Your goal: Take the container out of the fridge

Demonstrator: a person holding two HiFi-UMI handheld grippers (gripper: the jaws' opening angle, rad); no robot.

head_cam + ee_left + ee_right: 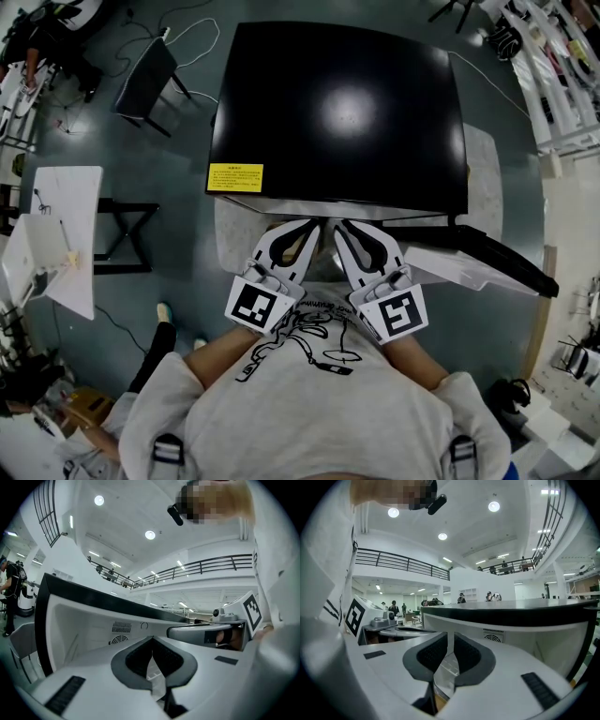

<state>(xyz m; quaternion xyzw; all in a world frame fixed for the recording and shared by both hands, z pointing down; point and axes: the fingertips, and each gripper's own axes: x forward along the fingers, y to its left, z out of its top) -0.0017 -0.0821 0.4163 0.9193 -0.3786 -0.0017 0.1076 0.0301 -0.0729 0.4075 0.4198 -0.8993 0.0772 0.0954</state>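
On the left, we hold the left gripper (152, 641) level before the fridge (337, 112), its fingers pressed together on nothing. Just beside it, the right gripper (448, 639) has its fingers a little apart, also empty. At the right the door (487, 261) stands open, so we can reach in. We cannot see the container; we judge it is inside, hidden under the black top.

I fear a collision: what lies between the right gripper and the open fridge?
Nothing. In the right gripper view the stretch from the right gripper to the open fridge is bare; its jaws hold nothing.
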